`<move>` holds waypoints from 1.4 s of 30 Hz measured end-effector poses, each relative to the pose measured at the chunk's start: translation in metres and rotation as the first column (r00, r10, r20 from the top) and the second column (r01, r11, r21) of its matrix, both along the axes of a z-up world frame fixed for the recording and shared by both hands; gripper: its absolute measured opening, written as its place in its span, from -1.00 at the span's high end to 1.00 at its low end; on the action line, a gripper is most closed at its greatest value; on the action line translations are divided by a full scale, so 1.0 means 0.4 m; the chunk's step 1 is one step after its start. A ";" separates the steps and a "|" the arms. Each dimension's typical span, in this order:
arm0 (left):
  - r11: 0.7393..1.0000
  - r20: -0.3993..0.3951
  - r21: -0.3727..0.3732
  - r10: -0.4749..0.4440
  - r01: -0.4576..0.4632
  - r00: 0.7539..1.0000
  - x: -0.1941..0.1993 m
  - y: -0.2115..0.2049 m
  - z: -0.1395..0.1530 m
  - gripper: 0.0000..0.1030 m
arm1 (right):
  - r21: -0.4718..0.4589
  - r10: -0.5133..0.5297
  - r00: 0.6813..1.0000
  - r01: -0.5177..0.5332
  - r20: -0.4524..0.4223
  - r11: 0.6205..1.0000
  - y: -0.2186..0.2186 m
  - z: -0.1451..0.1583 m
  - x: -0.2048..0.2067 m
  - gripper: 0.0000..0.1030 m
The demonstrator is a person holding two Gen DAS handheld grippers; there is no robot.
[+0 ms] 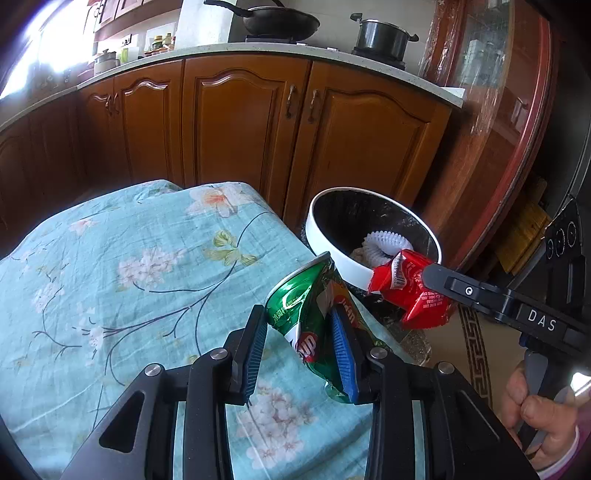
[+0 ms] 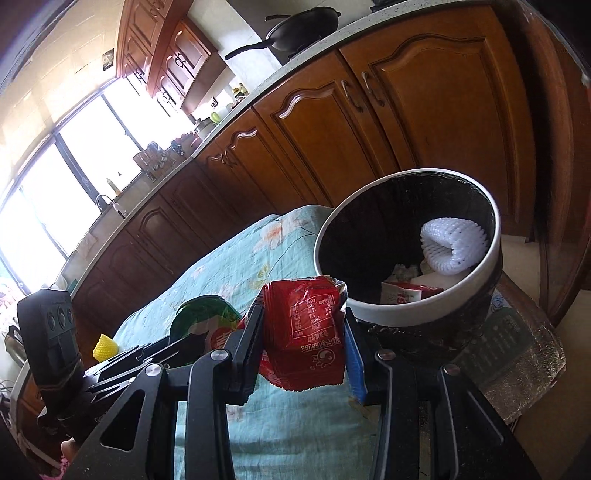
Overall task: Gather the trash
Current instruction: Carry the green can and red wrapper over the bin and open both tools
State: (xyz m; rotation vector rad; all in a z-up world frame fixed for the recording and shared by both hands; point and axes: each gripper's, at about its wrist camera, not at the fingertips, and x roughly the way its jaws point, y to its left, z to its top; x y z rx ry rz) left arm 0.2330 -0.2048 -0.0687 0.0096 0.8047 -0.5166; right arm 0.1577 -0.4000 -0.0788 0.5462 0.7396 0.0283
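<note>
My left gripper (image 1: 301, 325) is shut on a crumpled green snack bag (image 1: 306, 306), held above the right edge of the floral table cloth (image 1: 129, 280). To its right my right gripper (image 1: 428, 280) is shut on a red wrapper (image 1: 413, 288), close to the near rim of the white-rimmed trash bin (image 1: 332, 243). In the right wrist view the red wrapper (image 2: 306, 332) sits between the pads of the right gripper (image 2: 304, 328), with the bin (image 2: 406, 314) just ahead and to the right. White foam netting (image 2: 452, 245) and a red-and-white carton (image 2: 402, 293) lie inside the bin. The green bag (image 2: 203, 317) shows at left.
A small yellow foam piece (image 2: 105, 347) lies on the cloth at the left. Wooden kitchen cabinets (image 1: 240, 122) run behind the table, with a wok (image 1: 280, 22) and a pot (image 1: 382, 35) on the counter. A person's hand (image 1: 543, 406) grips the right tool's handle.
</note>
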 end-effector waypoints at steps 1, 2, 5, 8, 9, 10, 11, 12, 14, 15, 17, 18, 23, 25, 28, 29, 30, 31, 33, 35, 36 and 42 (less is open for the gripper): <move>1.000 0.001 0.000 -0.004 0.004 1.000 -0.001 -0.006 0.001 0.34 | 0.003 -0.005 1.000 0.005 -0.002 1.000 -0.005 -0.002 -0.004 0.23; 1.000 0.001 0.001 -0.007 0.007 1.000 0.000 -0.012 0.001 0.34 | 0.005 -0.009 1.000 0.010 -0.003 1.000 -0.010 -0.003 -0.009 0.23; 1.000 0.003 0.004 -0.015 0.015 1.000 -0.002 -0.030 0.005 0.34 | 0.005 -0.023 1.000 0.023 -0.002 1.000 -0.025 -0.003 -0.021 0.23; 1.000 0.003 0.003 -0.022 0.022 1.000 -0.002 -0.044 0.008 0.34 | 0.009 -0.033 0.999 0.033 0.001 0.999 -0.039 0.001 -0.029 0.23; 1.000 0.004 0.003 -0.023 0.023 1.000 -0.001 -0.048 0.008 0.34 | 0.008 -0.037 0.999 0.037 0.002 0.999 -0.043 0.002 -0.030 0.23; 1.000 0.003 0.003 -0.026 0.026 1.000 0.000 -0.053 0.009 0.34 | 0.008 -0.039 0.999 0.039 0.004 0.999 -0.047 0.003 -0.032 0.23; 1.000 0.003 0.002 -0.027 0.027 1.000 0.001 -0.057 0.010 0.34 | 0.006 -0.043 0.999 0.043 0.005 0.999 -0.049 0.006 -0.034 0.23; 1.000 0.003 0.002 -0.027 0.027 1.000 0.001 -0.062 0.011 0.34 | 0.005 -0.046 0.999 0.046 0.007 0.999 -0.052 0.008 -0.036 0.23; 1.000 0.004 0.002 -0.030 0.030 1.000 0.005 -0.069 0.012 0.34 | 0.003 -0.052 0.999 0.052 0.010 0.999 -0.060 0.009 -0.040 0.23; 1.000 0.003 0.001 -0.031 0.031 1.000 0.008 -0.073 0.013 0.34 | 0.001 -0.056 0.998 0.056 0.011 0.998 -0.064 0.010 -0.040 0.23; 1.000 0.003 -0.001 -0.031 0.031 1.000 0.014 -0.082 0.015 0.34 | -0.003 -0.064 0.998 0.064 0.012 0.998 -0.077 0.011 -0.040 0.23; 1.000 0.002 -0.002 -0.031 0.031 1.000 0.018 -0.085 0.015 0.34 | -0.005 -0.067 0.998 0.068 0.013 0.998 -0.082 0.011 -0.037 0.23; 0.999 0.000 -0.015 -0.031 0.031 1.000 0.043 -0.099 0.020 0.34 | -0.026 -0.086 0.996 0.086 0.014 0.996 -0.109 0.018 -0.028 0.23; 0.999 0.003 -0.015 -0.032 0.032 0.999 0.053 -0.107 0.023 0.34 | -0.034 -0.090 0.996 0.091 0.013 0.995 -0.121 0.020 -0.023 0.23; 0.999 0.005 -0.015 -0.034 0.034 0.999 0.070 -0.122 0.027 0.34 | -0.046 -0.097 0.995 0.098 0.012 0.994 -0.129 0.023 -0.018 0.23; 0.999 0.005 -0.016 -0.034 0.034 0.999 0.074 -0.127 0.028 0.34 | -0.049 -0.099 0.995 0.100 0.011 0.994 -0.133 0.022 -0.016 0.23; 0.999 0.005 -0.017 -0.036 0.036 0.999 0.079 -0.132 0.027 0.34 | -0.052 -0.101 0.995 0.101 0.009 0.994 -0.136 0.022 -0.014 0.23; 0.999 0.005 -0.019 -0.036 0.037 0.999 0.084 -0.137 0.029 0.34 | -0.054 -0.102 0.995 0.103 0.007 0.993 -0.138 0.021 -0.011 0.23; 0.999 0.006 -0.022 -0.040 0.040 0.999 0.093 -0.148 0.031 0.34 | -0.057 -0.105 0.994 0.106 0.005 0.993 -0.143 0.020 -0.006 0.23; 0.999 0.009 -0.023 -0.041 0.041 0.999 0.103 -0.159 0.034 0.34 | -0.061 -0.107 0.994 0.107 0.003 0.992 -0.149 0.020 0.001 0.23; 0.999 0.007 -0.023 -0.042 0.042 0.999 0.110 -0.165 0.034 0.34 | -0.063 -0.107 0.994 0.107 0.003 0.992 -0.152 0.021 0.007 0.23; 0.999 -0.006 -0.014 -0.035 0.035 0.999 0.141 -0.201 0.026 0.34 | -0.078 -0.108 0.994 0.108 0.000 0.991 -0.172 0.023 0.028 0.23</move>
